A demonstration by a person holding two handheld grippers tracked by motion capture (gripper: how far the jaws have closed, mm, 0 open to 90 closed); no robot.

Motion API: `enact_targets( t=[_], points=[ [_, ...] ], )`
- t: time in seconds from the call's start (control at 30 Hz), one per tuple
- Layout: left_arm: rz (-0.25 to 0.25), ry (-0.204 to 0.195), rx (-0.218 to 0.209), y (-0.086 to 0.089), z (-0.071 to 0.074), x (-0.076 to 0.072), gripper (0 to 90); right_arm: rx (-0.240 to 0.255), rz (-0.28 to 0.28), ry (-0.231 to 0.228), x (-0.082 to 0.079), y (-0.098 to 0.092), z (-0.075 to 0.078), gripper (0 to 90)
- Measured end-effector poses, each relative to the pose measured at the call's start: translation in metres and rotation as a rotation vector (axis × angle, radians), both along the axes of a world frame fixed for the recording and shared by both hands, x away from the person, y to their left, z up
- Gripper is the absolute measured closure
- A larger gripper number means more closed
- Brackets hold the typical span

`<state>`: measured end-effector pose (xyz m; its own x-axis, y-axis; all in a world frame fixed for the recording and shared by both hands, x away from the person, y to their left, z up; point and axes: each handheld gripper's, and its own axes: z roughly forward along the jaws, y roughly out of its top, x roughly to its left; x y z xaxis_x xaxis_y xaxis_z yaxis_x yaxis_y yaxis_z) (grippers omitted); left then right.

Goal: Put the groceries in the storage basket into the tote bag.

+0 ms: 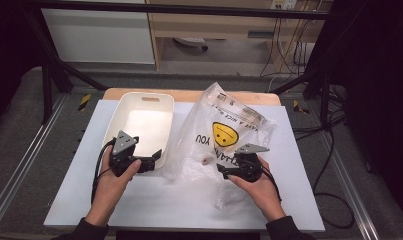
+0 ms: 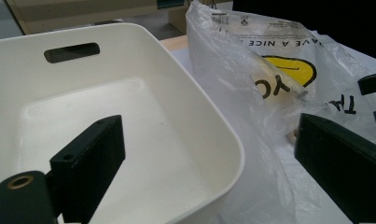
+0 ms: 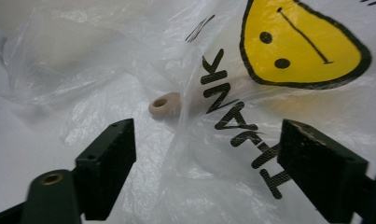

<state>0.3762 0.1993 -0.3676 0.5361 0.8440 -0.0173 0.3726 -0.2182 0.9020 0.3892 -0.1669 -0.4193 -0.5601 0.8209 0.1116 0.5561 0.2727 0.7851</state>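
**Both grippers open at the bag and the tub**

From the high view, nearest to us are our two forearms coming in over the near edge of the table [image 1: 154,200]. Our left hand [image 1: 111,182] holds the left gripper [image 1: 156,156], which points at the near right corner of the white tub [image 1: 139,102]; the tub stands on the left half of the table, reaching toward the far edge. Our right hand [image 1: 259,187] holds the right gripper [image 1: 221,171] just at the near side of the clear plastic bag [image 1: 229,125], which lies right of the tub with its yellow smiley face [image 1: 225,134] uppermost. A small beige handle end [image 1: 205,160] shows inside the bag, near the right gripper.

In the left gripper view, the two black fingers [image 2: 90,163] stand wide apart with nothing held. The tub's [image 2: 213,140] near corner lies between them, untouched as far as we can tell, and the bag [image 2: 251,93] rises just beside the tub's rim on the right.

In the right gripper view, the fingers [image 3: 111,154] are spread wide and grip nothing; the bag's [image 3: 129,56] film with its black lettering lies loose between them. The beige handle end [image 3: 164,106], with a hole through it, sits inside the bag just beyond the fingers, left of the smiley face [image 3: 302,42].
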Motion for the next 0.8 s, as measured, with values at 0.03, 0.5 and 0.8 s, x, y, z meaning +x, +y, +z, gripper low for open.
enact_targets(
  t=[0.03, 0.5, 0.8],
  points=[
    [0.002, 0.001, 0.0, 0.001, 0.0, 0.0, 8.3, -0.001, -0.005, -0.006, -0.001, -0.001, 0.001, 14.5],
    [0.011, -0.004, -0.009, 0.001, -0.001, 0.0, 7.9, -0.026, -0.084, -0.059, -0.019, -0.031, 0.005, 5.0],
    [0.01, 0.001, -0.014, 0.001, -0.001, 0.001, 7.8, -0.034, -0.151, -0.029, -0.03, -0.059, -0.003, 5.1]
  ],
)
